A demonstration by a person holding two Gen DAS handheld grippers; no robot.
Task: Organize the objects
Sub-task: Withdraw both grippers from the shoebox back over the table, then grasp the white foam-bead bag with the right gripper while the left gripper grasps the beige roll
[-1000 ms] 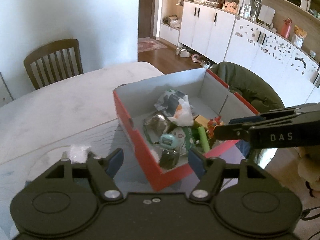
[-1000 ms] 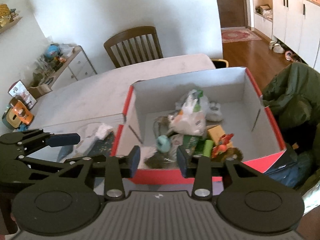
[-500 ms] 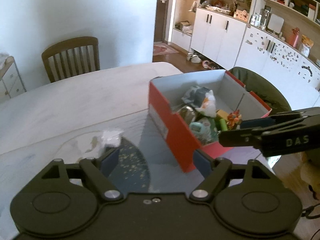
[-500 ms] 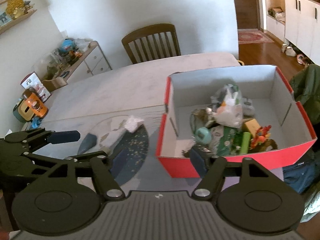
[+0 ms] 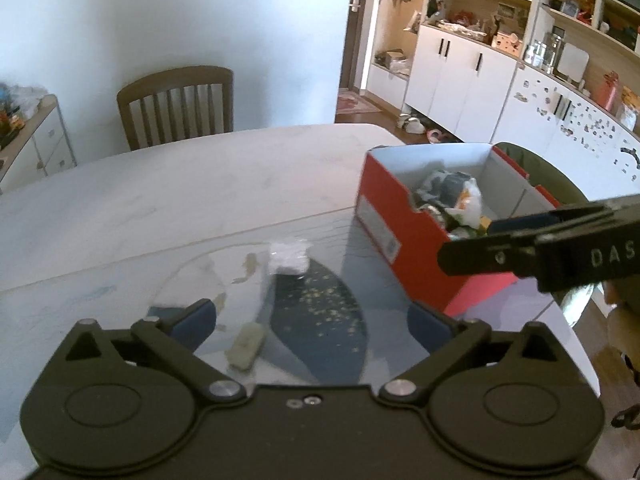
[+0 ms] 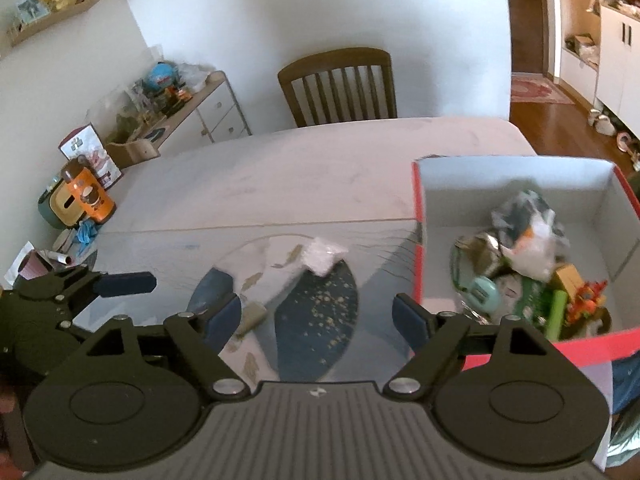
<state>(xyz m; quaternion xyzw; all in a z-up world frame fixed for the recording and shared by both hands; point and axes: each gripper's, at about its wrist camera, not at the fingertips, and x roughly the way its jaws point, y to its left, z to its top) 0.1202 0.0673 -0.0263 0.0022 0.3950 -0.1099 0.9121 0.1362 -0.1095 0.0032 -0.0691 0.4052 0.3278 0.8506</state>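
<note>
A red box (image 5: 404, 236) (image 6: 418, 216) with a white inside stands at the table's right side and holds several small items, among them a white bag (image 6: 536, 248) and a green tube (image 6: 558, 312). On the patterned mat lie a crumpled white packet (image 5: 289, 257) (image 6: 322, 258) and a small beige piece (image 5: 246, 346) (image 6: 254, 314). My left gripper (image 5: 312, 322) is open, low over the mat, with the beige piece between its fingers' line. My right gripper (image 6: 316, 318) is open above the mat, left of the box, holding nothing.
A wooden chair (image 5: 176, 106) (image 6: 338, 86) stands at the table's far side. A low sideboard (image 6: 176, 116) with toys lines the left wall. An orange container (image 6: 88, 196) sits at the table's left edge. White cabinets (image 5: 472, 80) fill the right of the room.
Both grippers have swung left, away from the box and over the mat. The right gripper's jaws have opened wider. The packet and beige piece have come into the centre of both views.
</note>
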